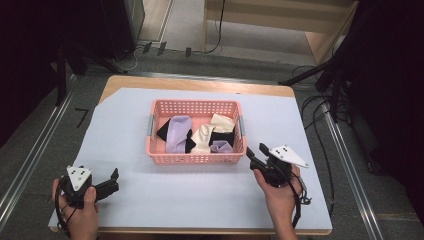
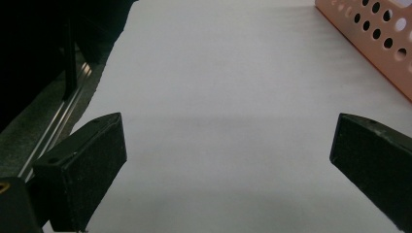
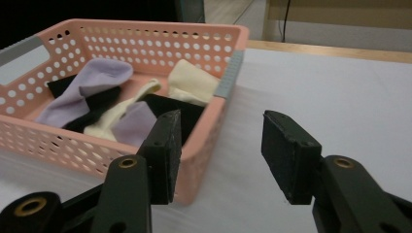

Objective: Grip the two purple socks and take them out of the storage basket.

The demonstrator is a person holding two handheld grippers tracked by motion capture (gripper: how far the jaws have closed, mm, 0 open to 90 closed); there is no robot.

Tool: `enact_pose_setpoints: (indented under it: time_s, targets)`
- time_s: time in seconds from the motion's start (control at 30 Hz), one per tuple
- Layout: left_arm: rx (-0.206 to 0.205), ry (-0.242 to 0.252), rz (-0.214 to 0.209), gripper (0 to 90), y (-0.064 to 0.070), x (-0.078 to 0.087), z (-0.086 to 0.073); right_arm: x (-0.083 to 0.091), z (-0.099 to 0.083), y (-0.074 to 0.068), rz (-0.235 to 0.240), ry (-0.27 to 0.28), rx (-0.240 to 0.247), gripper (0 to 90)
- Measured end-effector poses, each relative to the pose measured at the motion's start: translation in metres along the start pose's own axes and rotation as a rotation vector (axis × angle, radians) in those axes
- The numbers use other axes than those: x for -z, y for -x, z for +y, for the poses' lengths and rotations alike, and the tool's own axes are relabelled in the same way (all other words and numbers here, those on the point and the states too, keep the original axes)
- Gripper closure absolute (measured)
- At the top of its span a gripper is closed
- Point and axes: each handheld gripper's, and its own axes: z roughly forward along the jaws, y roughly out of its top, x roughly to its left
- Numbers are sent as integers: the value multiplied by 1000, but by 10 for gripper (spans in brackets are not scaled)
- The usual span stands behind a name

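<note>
Socks (image 3: 92,92) fill pink basket (image 3: 204,141); left gripper view sees its wall (image 2: 374,43).

black jaws, grey three-cornered plates, trailing cables

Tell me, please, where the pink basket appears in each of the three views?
High view: the basket sits mid-table, between the two grippers.
Left gripper view: just its perforated wall crosses the top right corner.
Right gripper view: it takes up the upper left, its near corner behind the left jaw.
Shared landmark: the white sheet under it.
</note>
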Motion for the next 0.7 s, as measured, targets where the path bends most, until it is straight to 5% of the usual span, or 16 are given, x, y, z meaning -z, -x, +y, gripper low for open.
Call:
enact_pose_setpoints:
  time_s: [0.7]
  targets:
    - [-11, -3, -4, 7, 1, -1, 0, -49, 16, -43, 73, -112, 54, 549]
